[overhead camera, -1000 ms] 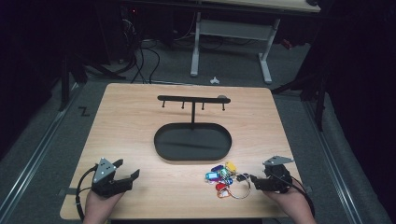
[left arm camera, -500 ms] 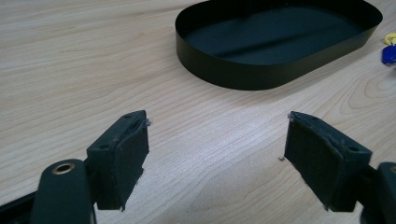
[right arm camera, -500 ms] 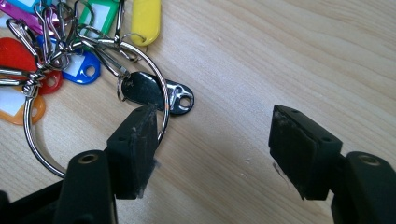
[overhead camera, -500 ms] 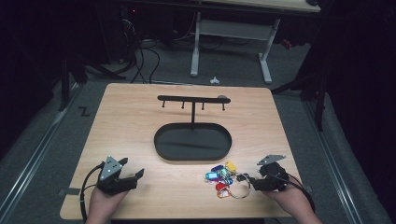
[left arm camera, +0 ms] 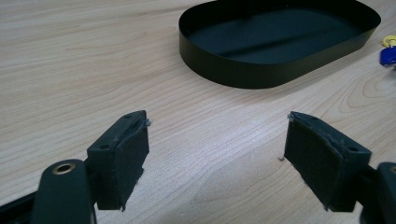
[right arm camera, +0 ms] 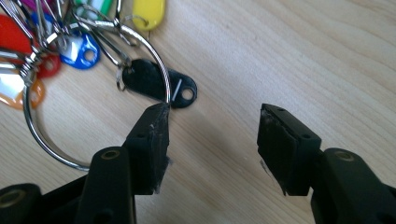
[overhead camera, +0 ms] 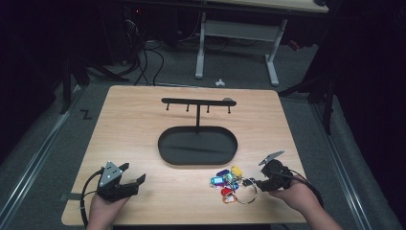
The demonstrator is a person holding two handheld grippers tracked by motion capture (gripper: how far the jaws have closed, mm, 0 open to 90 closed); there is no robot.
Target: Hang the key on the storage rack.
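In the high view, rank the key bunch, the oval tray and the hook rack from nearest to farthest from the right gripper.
From the right gripper:
1. Key bunch, right beside its jaws, toward the left gripper.
2. Oval tray, mid-table.
3. Hook rack, rising behind the tray.

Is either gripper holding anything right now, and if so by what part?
Nothing is held. The right gripper is open, its fingers just beside the big key ring, not around it. The left gripper is open over bare table.
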